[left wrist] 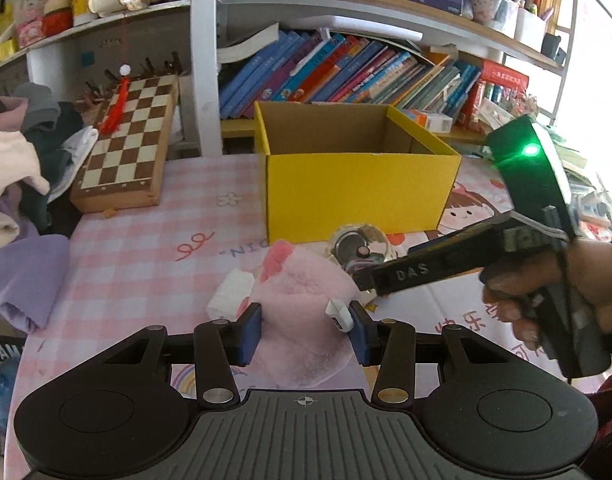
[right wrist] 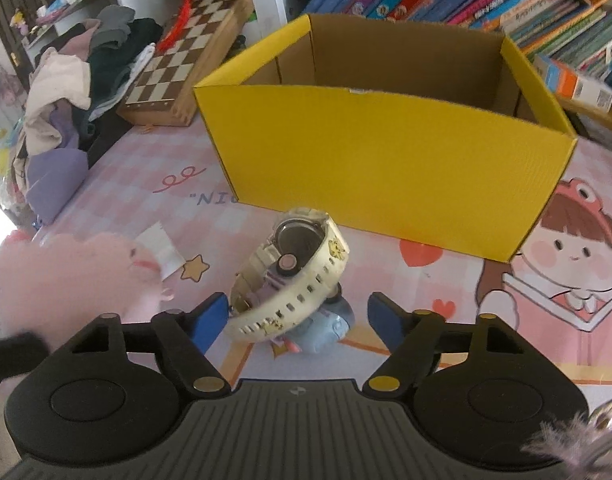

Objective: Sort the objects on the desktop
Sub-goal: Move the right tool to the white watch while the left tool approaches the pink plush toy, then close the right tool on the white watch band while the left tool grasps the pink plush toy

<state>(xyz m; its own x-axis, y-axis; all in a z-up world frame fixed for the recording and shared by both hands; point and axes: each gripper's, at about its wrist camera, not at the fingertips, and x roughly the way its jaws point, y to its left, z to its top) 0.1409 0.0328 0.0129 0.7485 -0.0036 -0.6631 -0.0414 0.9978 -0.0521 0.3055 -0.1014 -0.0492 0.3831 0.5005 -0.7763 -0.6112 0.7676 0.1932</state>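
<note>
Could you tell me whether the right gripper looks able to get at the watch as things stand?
Probably yes: the right gripper has open jaws straddling the watch, with nothing above it. The small blue toy lying against its strap may get caught in the grip.

Pink checked desk mat [right wrist: 118,184], yellow box [right wrist: 385,168], chessboard [right wrist: 178,68], watch [right wrist: 302,276]

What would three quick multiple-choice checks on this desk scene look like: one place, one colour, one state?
1. Where is the watch?
A. inside the box
B. on the mat in front of the box
C. on the chessboard

2. Outer colour of the box?
A. yellow
B. green
C. white

3. What is between the left gripper fingers?
A. the watch
B. nothing
C. the pink plush toy

Answers: B, the watch lies on the mat before the box's front wall; A, the walls are yellow; C, both pads press into the plush.
</note>
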